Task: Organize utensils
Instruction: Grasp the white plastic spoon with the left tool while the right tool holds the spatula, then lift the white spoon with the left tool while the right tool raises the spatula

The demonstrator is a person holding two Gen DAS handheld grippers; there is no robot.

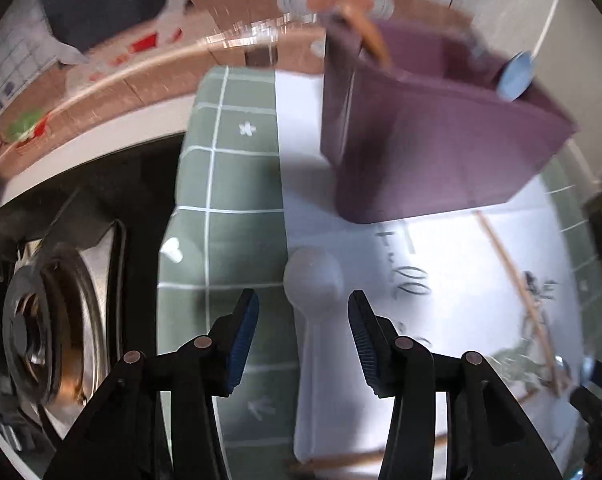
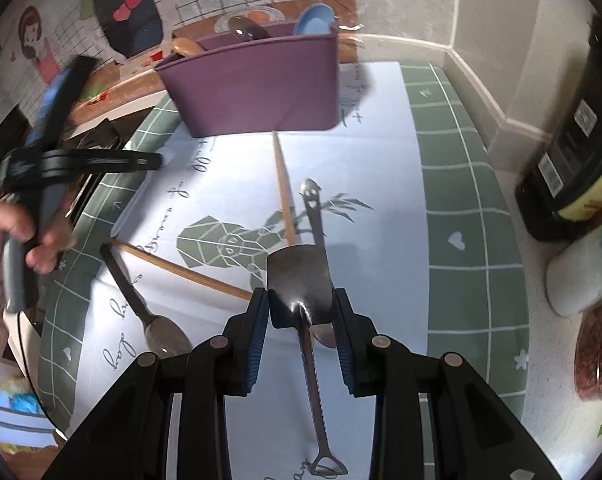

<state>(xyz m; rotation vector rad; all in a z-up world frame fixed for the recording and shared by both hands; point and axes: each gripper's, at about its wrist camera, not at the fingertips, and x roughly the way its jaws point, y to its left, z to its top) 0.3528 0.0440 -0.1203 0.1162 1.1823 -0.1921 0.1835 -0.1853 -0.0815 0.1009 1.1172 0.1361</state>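
Note:
A purple utensil holder stands at the back of the mat with several utensils in it; it also shows in the left wrist view. My right gripper is shut on the blade of a metal shovel-shaped spoon, its handle pointing toward the camera. My left gripper is open, its jaws on either side of a white spoon lying on the mat. Two wooden chopsticks, a dark spoon and a slim metal utensil lie on the mat.
The white and green mat covers the counter. A stove burner lies left of the mat. A dark bottle, a white jar and a red-filled container stand at the right by the wall.

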